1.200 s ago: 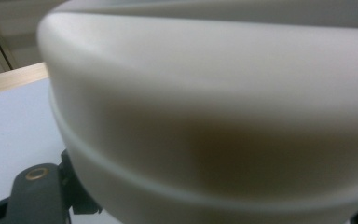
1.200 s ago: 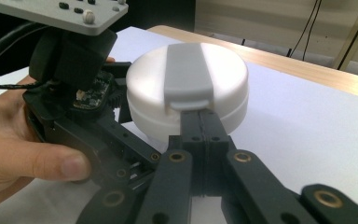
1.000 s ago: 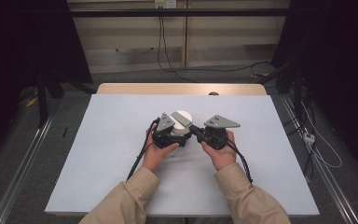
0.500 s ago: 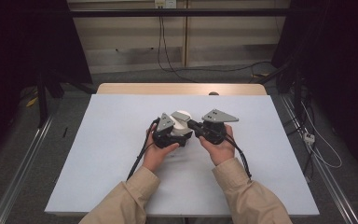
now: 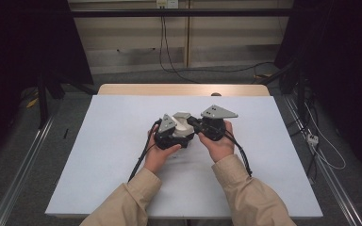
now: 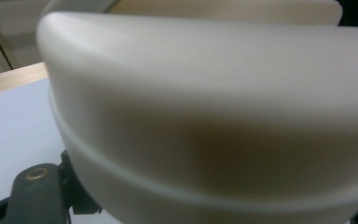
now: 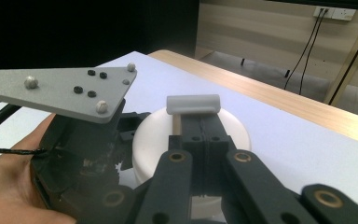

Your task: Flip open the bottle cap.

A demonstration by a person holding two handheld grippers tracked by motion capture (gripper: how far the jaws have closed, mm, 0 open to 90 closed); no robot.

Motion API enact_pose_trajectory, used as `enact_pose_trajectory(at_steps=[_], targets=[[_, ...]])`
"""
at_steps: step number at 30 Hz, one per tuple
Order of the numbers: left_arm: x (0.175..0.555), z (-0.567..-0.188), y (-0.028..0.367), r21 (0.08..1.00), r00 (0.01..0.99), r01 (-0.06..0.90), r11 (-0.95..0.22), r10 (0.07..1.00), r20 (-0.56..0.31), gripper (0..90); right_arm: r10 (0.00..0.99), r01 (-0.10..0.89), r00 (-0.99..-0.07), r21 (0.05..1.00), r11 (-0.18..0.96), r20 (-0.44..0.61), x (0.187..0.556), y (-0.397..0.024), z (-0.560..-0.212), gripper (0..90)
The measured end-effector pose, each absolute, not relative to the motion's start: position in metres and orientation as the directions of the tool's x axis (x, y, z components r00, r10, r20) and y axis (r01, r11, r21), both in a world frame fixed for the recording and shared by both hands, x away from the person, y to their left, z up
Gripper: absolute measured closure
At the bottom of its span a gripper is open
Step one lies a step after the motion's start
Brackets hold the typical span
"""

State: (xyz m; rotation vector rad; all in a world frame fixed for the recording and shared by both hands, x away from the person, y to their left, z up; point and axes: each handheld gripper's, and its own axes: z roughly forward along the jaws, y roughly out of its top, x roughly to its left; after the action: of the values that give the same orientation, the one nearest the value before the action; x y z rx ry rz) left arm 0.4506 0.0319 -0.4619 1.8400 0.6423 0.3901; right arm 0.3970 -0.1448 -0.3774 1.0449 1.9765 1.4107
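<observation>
The left tool is holding a white bowl (clenched on it). The right tool, at 3 o'clock, is pinching a small white mallet over the table.

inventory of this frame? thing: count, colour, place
Bowl: 1, cream-white, upside-down-looking, mid-table between the two grippers; close up in the left gripper view.
Small mallet: 1, grey head on a pale handle, above the bowl, handle pinched in the right gripper's jaws.
Table: 1, white top with a wooden far edge.
Wall socket: white, on the back wall, black cables hanging down from it.
Floor rails: 2, metal, one each side of the table.
Left gripper: 1, black with grey plate, against the bowl; jaw state hidden.
Right gripper: 1, black with grey plate, shut on the mallet handle.
Hands: 2, beige sleeves, entering from the bottom.
</observation>
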Motion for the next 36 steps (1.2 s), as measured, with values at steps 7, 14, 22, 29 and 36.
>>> enact_pose_trajectory(at_steps=[7,14,22,29,36], targets=[[0.45,-0.462,0.032,0.937,0.798,0.243,-0.252,0.601,-0.046,18.6,0.808,0.291,-0.588,0.938,0.188,0.021,0.402,-0.139,-0.373,90.0],[0.451,-0.462,0.031,0.937,0.798,0.243,-0.251,0.601,-0.046,18.6,0.808,0.281,-0.589,0.939,0.2,0.004,0.407,-0.134,-0.37,90.0],[0.451,-0.462,0.032,0.936,0.798,0.244,-0.252,0.601,-0.046,18.6,0.808,0.275,-0.589,0.94,0.204,-0.003,0.413,-0.13,-0.365,90.0],[0.451,-0.462,0.032,0.936,0.798,0.245,-0.252,0.601,-0.046,18.6,0.805,0.263,-0.593,0.942,0.207,-0.011,0.417,-0.128,-0.363,90.0],[0.451,-0.462,0.032,0.936,0.797,0.244,-0.252,0.602,-0.046,18.6,0.803,0.248,-0.595,0.941,0.229,-0.038,0.42,-0.125,-0.361,90.0]])
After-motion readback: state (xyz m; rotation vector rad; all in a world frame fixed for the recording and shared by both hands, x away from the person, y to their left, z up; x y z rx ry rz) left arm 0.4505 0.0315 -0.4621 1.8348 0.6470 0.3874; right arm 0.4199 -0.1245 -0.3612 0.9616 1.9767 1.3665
